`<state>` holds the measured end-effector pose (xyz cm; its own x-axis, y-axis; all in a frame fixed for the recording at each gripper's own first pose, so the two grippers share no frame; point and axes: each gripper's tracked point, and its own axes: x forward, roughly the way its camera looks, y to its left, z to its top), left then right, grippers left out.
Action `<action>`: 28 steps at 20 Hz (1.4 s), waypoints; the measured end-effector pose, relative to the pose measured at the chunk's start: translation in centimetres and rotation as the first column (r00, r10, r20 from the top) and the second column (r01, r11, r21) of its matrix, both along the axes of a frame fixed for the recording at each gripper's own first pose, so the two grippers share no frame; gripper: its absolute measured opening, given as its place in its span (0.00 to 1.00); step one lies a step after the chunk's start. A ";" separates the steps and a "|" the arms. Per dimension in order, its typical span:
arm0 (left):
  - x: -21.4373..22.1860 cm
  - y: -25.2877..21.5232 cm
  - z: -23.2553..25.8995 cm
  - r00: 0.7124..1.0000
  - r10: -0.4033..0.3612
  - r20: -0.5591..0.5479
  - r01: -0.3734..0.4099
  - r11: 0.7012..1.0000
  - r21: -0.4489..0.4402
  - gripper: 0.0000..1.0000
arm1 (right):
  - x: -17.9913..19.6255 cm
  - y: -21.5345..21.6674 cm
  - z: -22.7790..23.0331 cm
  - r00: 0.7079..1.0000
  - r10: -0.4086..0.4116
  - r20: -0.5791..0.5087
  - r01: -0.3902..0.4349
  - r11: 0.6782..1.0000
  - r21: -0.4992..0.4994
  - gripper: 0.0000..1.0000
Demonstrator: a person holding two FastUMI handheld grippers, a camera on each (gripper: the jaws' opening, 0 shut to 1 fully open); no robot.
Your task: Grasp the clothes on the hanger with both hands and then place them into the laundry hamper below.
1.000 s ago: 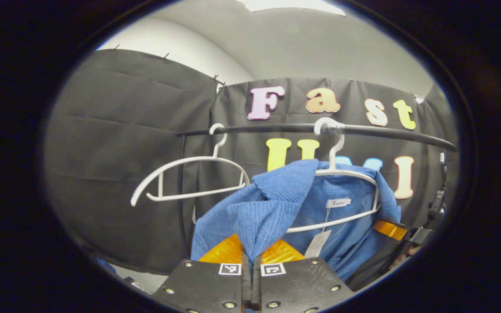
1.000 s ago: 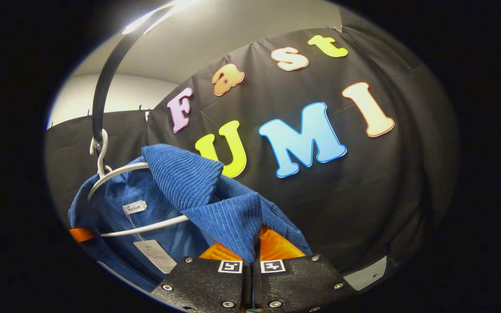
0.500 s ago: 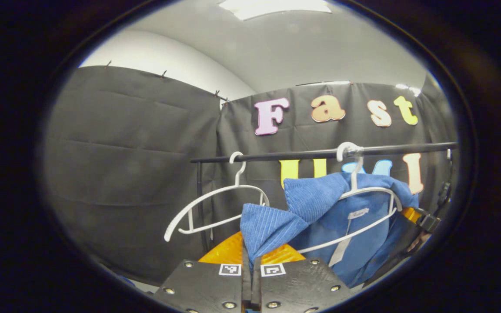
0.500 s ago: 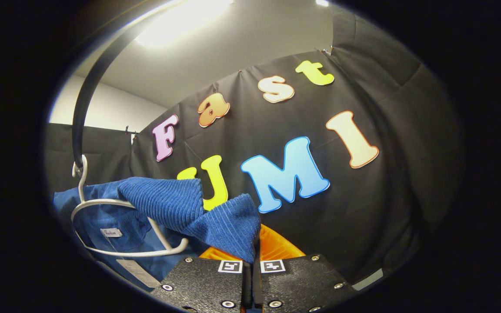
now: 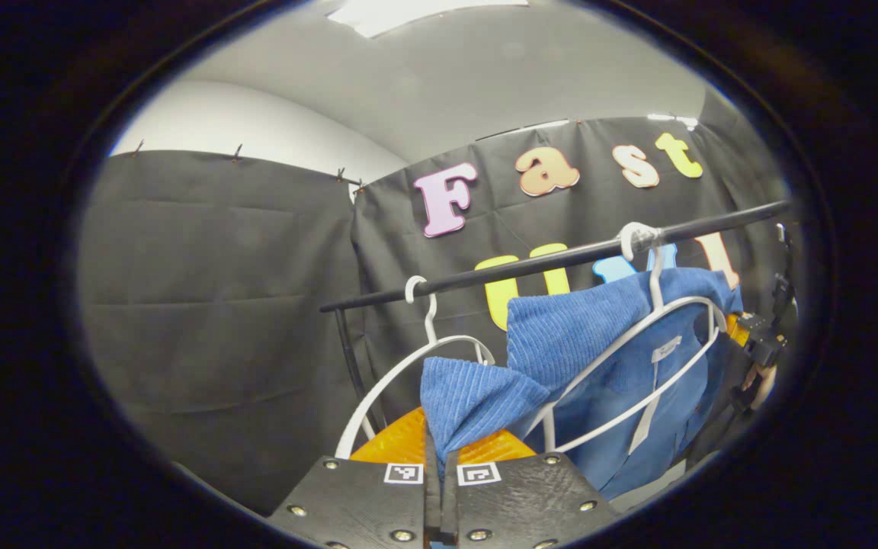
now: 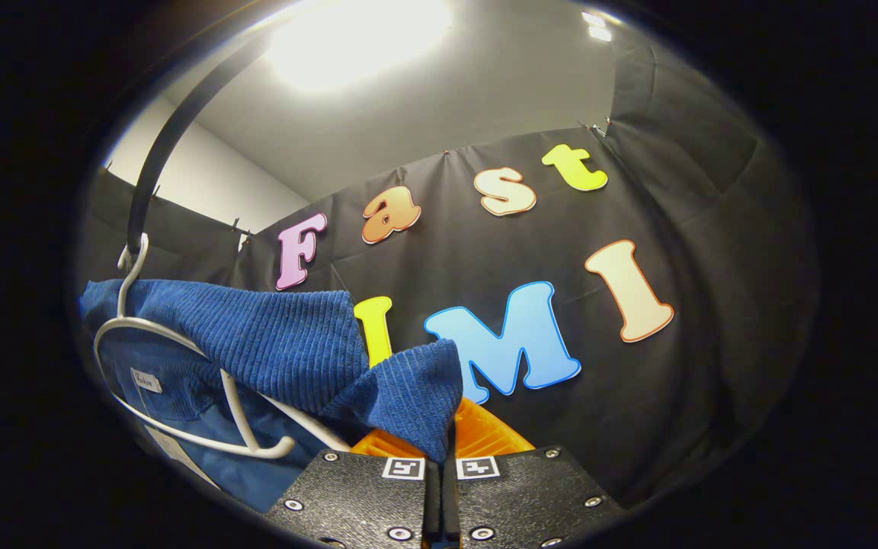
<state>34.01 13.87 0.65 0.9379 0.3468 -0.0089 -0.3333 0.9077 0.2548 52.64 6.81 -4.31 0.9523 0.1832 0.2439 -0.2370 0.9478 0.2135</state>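
light: ceiling lamp (image 6: 355,38), glaring | booth: dim | focus: sharp | edges: fisheye-bent, darkened

Left gripper (image 5: 439,457): fingers pressed together, pinching a fold of the blue corduroy shirt (image 5: 477,389), aimed upward. Right gripper (image 6: 439,450): same, clamped on shirt fabric, also tilted up. Right gripper also seen far right in left gripper view.

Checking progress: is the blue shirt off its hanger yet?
Partly on: blue shirt hangs over the white hanger, both grippers pinching its fabric.
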 end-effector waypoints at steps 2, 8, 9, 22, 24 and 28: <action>1.0 0.1 -1.4 0.999 -0.015 -0.034 0.015 1.000 -0.008 0.02 | 0.2 0.3 -0.3 1.000 0.005 0.013 -0.004 1.000 -0.030 0.01; 1.2 -0.2 -6.1 0.993 -0.095 -0.067 0.080 0.979 -0.189 0.03 | 0.1 0.8 -2.2 0.999 0.036 0.016 -0.034 0.994 -0.109 0.01; 1.3 0.0 -6.1 0.993 -0.106 -0.054 0.092 0.974 -0.207 0.03 | -0.2 0.9 -2.3 0.999 0.042 0.020 -0.039 0.992 -0.116 0.01; 2.5 0.8 -1.7 0.968 -0.246 -0.041 0.238 0.961 -0.138 0.02 | 0.6 -0.3 0.8 0.994 0.025 0.103 -0.018 0.997 -0.072 0.01; 3.1 0.9 -4.7 0.956 -0.272 -0.113 0.252 0.953 -0.167 0.01 | 0.9 -0.4 0.1 0.995 0.022 0.096 -0.013 0.996 -0.085 0.01; 3.5 0.6 -8.8 0.938 -0.320 -0.133 0.268 0.914 -0.306 0.03 | 1.1 1.5 -3.5 0.995 0.084 0.048 -0.075 0.985 -0.152 0.01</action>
